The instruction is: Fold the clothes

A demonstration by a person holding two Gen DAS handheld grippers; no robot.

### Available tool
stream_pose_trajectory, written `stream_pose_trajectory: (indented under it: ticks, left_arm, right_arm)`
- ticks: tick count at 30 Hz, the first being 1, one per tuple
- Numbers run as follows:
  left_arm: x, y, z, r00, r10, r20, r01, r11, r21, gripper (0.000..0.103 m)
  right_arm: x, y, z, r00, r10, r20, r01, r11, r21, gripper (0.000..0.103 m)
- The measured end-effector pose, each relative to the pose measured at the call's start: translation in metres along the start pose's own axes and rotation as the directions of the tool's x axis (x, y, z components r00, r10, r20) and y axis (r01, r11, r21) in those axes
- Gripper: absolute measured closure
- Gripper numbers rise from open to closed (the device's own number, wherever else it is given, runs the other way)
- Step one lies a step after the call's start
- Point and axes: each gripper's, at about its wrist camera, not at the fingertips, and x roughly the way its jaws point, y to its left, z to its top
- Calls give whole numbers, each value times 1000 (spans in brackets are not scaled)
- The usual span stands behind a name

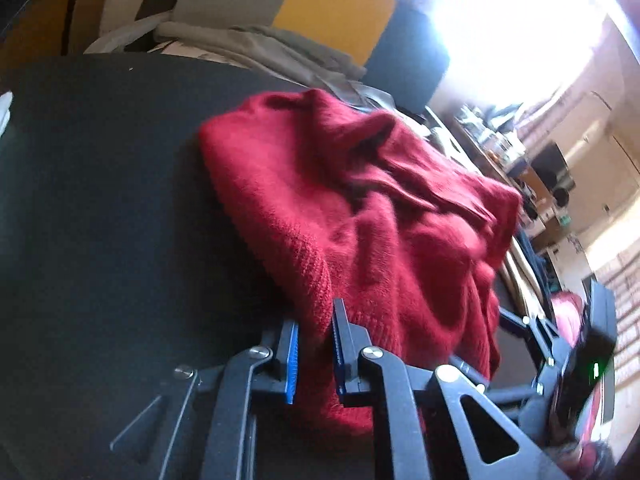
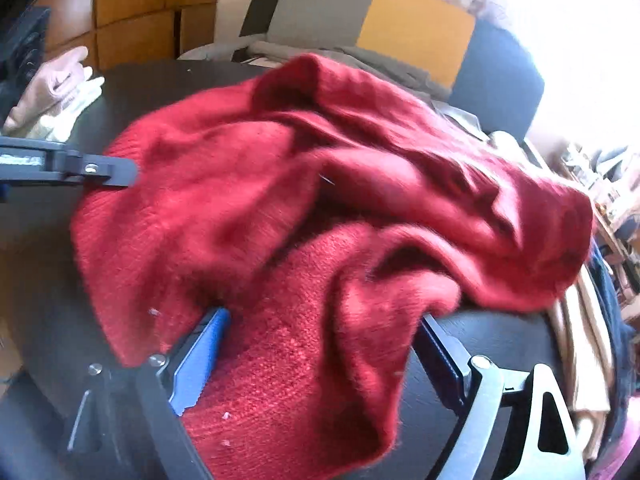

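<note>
1. Left gripper (image 1: 314,344): jaws narrow, clamped on the ribbed hem edge of the red sweater (image 1: 360,216). The knit passes between the two blue pads and hangs below them. Seen from the right wrist view, this gripper (image 2: 120,170) enters from the left and meets the garment at its left border

2. Red sweater (image 2: 304,208): lies bunched in loose ridges on the dark bench (image 1: 100,184), not flat and not in a squared fold. Its long axis runs from the left gripper's hold across toward the right, where one end droops over the far right bench edge. The near part spills forward toward both grippers

3. Right gripper (image 2: 320,340): jaws wide, one blue pad at each side of a thick hanging fold of the sweater. Cloth fills the gap between them, yet the pads stand well apart, so no firm pinch is judged here. In the left wrist view this gripper (image 1: 560,344) sits at the right, just beside the sweater's near right corner

4. Governing relation: the sweater extends ahead of and between the two grippers, left border held, right fold merely straddled. The right gripper is nearer the loose bulk

5. Pale cloths (image 2: 52,92): far left of the bench, well apart from the sweater
</note>
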Motion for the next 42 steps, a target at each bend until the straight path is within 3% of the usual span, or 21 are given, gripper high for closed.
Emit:
stream_pose_trajectory:
  ticks: [5,8,11,14,17,20,24,27,30,34,38,42]
  left_arm:
    - [-6,-24,-32,997,-64,-53,66,997,27,86]
    - [-18,-22,-49,990,-132,-50,130,991,-35,83]
    - [-40,-1,-57,986,-164,13,165,978,-125,79]
    - [-51,31,-59,993,-112,41,118,971,-206,78]
    - [-51,55,-63,998,-44,36,52,965,-256,78]
    - [-47,48,-63,999,-14,37,22,975,-221,77]
    - [-43,38,-63,999,26,40,-19,986,-166,75]
    - [-39,30,-64,998,55,43,-49,991,-124,74]
    - [-43,33,-67,997,66,45,-62,993,-104,74]
    - [-44,46,-69,999,2,45,5,987,-158,74]
    - [-39,56,-68,996,-65,56,76,969,-235,74]
    - [-40,54,-70,996,-60,62,73,971,-226,74]
  right_arm:
    - [-18,-52,-28,996,-74,-43,77,994,83,5]
    - [-28,-84,-48,989,-123,-82,134,981,138,2]
    - [-46,-118,-66,990,-90,-108,116,957,265,2]
    - [-77,-134,-76,998,-45,-36,55,939,339,2]
    - [-98,-124,-69,996,60,60,-77,936,343,2]
    - [-107,-97,-60,985,138,103,-163,941,298,1]
    - [-84,-48,-29,957,283,57,-289,929,232,0]
    - [-60,-9,-9,948,317,20,-317,937,145,0]
    - [-37,20,1,960,278,-24,-275,958,77,0]
    - [-8,45,-2,978,186,-90,-187,982,4,0]
    - [-9,50,-14,987,157,-21,-157,987,-16,0]
    - [-8,46,-17,985,172,-2,-172,985,4,0]
